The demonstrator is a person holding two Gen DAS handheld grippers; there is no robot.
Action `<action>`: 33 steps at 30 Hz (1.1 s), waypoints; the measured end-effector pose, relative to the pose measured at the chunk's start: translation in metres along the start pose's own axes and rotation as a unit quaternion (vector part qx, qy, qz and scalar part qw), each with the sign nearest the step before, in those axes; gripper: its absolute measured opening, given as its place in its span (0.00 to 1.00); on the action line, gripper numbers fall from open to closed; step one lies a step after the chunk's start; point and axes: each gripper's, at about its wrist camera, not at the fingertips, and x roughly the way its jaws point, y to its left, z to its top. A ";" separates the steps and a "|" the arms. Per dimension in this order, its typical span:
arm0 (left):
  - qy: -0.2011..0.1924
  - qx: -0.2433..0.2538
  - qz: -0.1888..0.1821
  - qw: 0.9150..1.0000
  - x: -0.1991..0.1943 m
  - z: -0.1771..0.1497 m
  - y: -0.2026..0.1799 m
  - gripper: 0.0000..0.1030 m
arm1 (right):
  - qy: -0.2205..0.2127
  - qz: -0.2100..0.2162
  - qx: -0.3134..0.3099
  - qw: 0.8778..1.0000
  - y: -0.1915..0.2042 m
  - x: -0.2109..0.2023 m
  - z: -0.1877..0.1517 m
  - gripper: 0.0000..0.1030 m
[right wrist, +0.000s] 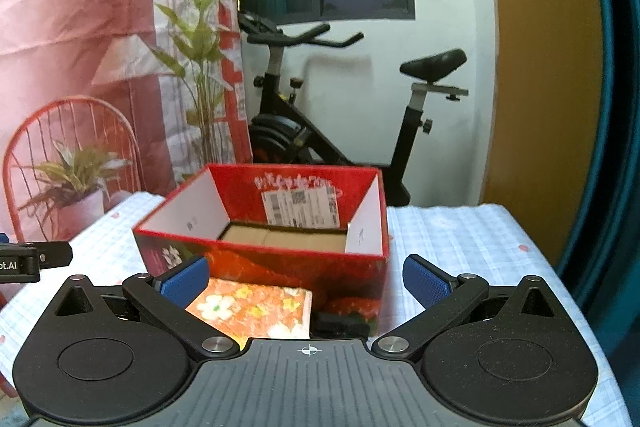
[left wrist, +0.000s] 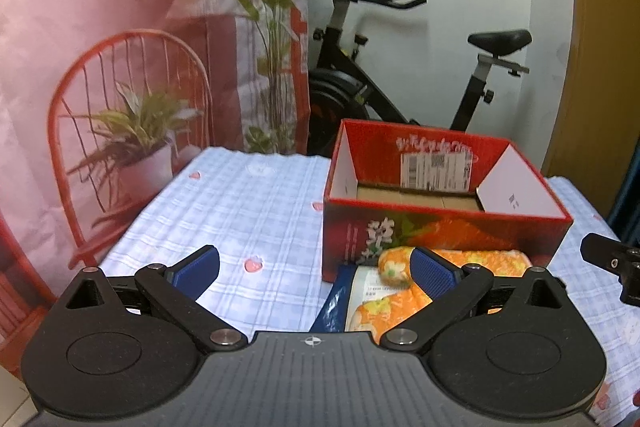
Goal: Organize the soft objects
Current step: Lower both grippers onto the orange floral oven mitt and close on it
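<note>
Soft items: orange floral cloth bundle [left wrist: 394, 267] and a folded orange floral pack [right wrist: 256, 309] lie on the bench, against the near outer wall of the red box; whether they are one item or several cannot be told.
Blue packet: blue-edged plastic packet [left wrist: 340, 301] lies just beside and partly under the floral pieces in the left wrist view.
Red box: open-topped red box [left wrist: 444, 223] stands upright on the bench, its brown floor bare, a shipping label on the far inner wall.
Left hand-held gripper: left hand-held gripper [left wrist: 316, 267] spread wide, holding nothing; its right pad overlaps the floral bundle in view, contact uncertain.
Right hand-held gripper: right hand-held gripper [right wrist: 306, 279] spread wide, empty, low over the folded pack.
Bench: bench [left wrist: 240, 211] under a checked blue-white cloth.
Risk, snagged cover: a low pinch may gather the bench cloth with the soft item and drag it.
Risk, partial grasp: a pinch on one fold could let the bundle unroll and catch the box rim.
Risk, collision: both grippers near the same spot may knock together or shove the box.
</note>
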 end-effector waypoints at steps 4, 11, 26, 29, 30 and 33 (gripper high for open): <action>0.015 -0.012 -0.007 1.000 0.018 -0.008 0.009 0.97 | 0.024 0.009 0.014 1.000 -0.006 0.019 -0.010 1.00; 0.048 -0.044 -0.017 0.998 0.044 -0.019 0.024 0.86 | 0.058 0.005 0.014 0.998 -0.011 0.043 -0.028 1.00; 0.114 -0.023 -0.126 0.985 0.084 -0.049 -0.003 0.59 | 0.132 0.077 0.027 0.988 -0.001 0.086 -0.056 0.60; 0.118 -0.030 -0.138 0.983 0.091 -0.051 -0.005 0.59 | 0.142 0.083 0.030 0.986 0.000 0.090 -0.060 0.57; 0.120 -0.033 -0.140 0.982 0.093 -0.050 -0.005 0.59 | 0.145 0.085 0.032 0.985 0.000 0.091 -0.061 0.57; 0.124 -0.037 -0.144 0.981 0.099 -0.050 -0.006 0.57 | 0.147 0.089 0.036 0.984 0.000 0.093 -0.063 0.56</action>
